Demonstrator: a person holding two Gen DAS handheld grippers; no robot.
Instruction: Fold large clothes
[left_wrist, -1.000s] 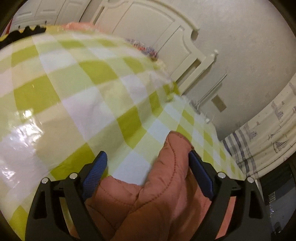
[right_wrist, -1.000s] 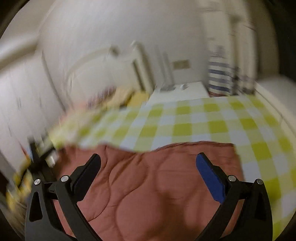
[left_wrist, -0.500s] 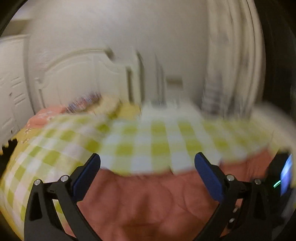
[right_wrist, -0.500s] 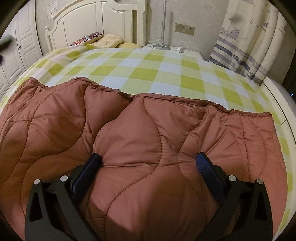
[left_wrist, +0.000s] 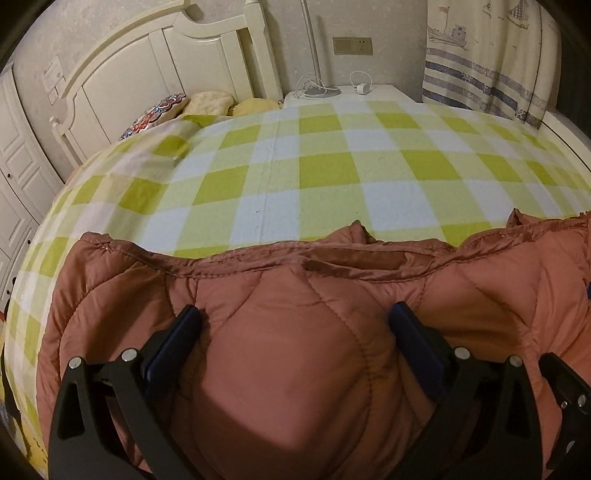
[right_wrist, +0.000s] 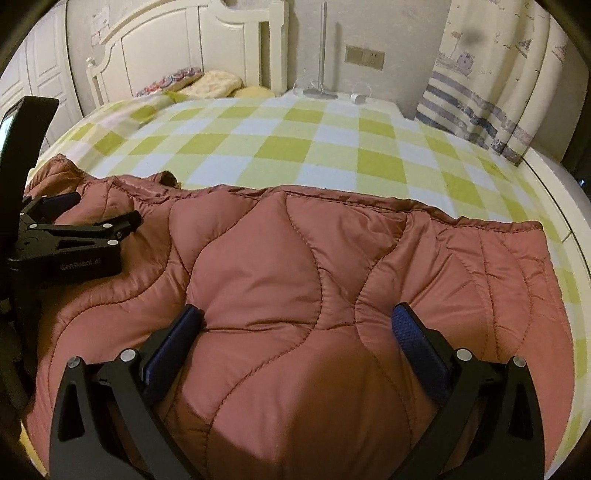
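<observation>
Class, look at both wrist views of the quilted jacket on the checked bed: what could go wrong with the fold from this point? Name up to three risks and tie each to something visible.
1. Both the left gripper and the right gripper stand wide open over puffy padding of the jacket; closing here may pinch only a bulge, which could slip out.
2. The jacket's far hem lies rumpled, so a fold may come out crooked.
3. The two grippers sit close together, so they could collide.

Warm, dim indoor light tints both my views yellowish. My fingers (left_wrist: 173, 343) cast soft shadows on the quilted jacket (left_wrist: 295, 350). Both views are sharp, their fisheye edges bowing the bed (right_wrist: 332, 147) and darkening the corners.
</observation>
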